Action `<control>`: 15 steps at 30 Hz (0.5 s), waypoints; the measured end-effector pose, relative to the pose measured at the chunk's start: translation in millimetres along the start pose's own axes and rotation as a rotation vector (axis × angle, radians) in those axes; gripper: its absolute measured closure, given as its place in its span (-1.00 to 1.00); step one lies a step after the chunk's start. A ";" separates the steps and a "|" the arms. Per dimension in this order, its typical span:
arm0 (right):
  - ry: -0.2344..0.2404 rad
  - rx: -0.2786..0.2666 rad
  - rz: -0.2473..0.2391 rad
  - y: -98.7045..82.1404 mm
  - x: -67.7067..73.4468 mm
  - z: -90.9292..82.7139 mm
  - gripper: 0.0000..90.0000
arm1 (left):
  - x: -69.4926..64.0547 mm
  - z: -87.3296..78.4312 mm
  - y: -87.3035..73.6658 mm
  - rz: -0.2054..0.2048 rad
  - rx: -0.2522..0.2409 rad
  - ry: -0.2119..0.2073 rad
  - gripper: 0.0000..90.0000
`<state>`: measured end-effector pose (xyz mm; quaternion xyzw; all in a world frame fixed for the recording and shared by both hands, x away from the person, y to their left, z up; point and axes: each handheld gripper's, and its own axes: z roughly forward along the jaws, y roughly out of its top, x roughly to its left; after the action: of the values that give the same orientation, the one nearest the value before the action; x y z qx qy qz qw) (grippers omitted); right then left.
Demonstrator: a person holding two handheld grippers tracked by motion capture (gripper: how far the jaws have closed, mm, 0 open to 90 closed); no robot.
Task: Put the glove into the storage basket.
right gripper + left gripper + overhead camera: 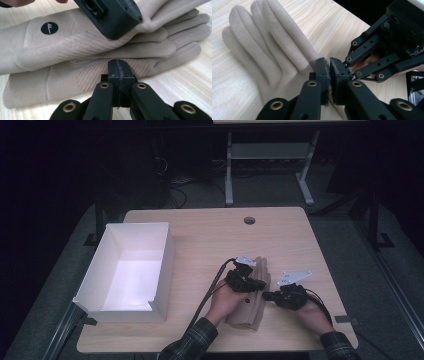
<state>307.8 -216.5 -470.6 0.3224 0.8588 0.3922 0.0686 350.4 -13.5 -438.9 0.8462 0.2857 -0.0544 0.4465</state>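
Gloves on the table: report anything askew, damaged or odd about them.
Nothing looks damaged. The two beige gloves lie stacked but not squared up: the upper glove sits offset from the lower glove, so their cuffs and fingers do not line up. The white box stands upright.

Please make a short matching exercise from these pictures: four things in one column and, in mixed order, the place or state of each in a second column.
Column one:
1. white open cardboard box
2. pair of beige fabric gloves
3. round hole in the wooden table
4. black two-jaw right gripper

Column two:
a. near the far table edge
b. jaws together, tips at the glove's edge
c. stacked flat on the table
d. on the table's left part

Pairs: 1-d, 2-c, 3-a, 4-b
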 end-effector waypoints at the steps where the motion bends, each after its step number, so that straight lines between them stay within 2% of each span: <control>1: 0.000 -0.004 0.007 -0.3 -0.3 -1.9 0.87 | -0.7 -0.7 0.3 0.003 0.003 0.001 0.84; 2: -0.006 -0.011 -0.002 -1.4 -1.8 -4.5 0.82 | -1.7 -1.1 0.5 0.002 -0.001 -0.001 0.83; 5: -0.036 -0.036 0.020 -4.9 -7.8 -13.7 0.65 | -5.1 -1.9 0.7 0.015 0.001 -0.007 0.80; 9: -0.095 -0.059 0.058 -11.8 -20.3 -24.8 0.41 | -10.1 1.2 -1.5 0.032 0.017 -0.024 0.93; 13: -0.149 -0.051 0.098 -18.9 -31.0 -28.5 0.05 | -14.6 9.0 -5.8 0.059 0.055 -0.024 0.99; 15: -0.179 -0.045 0.113 -21.5 -35.1 -28.8 -0.13 | -16.7 14.9 -9.1 0.057 0.069 -0.021 0.99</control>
<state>313.9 -266.3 -471.1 0.4026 0.8205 0.3844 0.1301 334.1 -28.5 -448.6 0.8683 0.2548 -0.0601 0.4214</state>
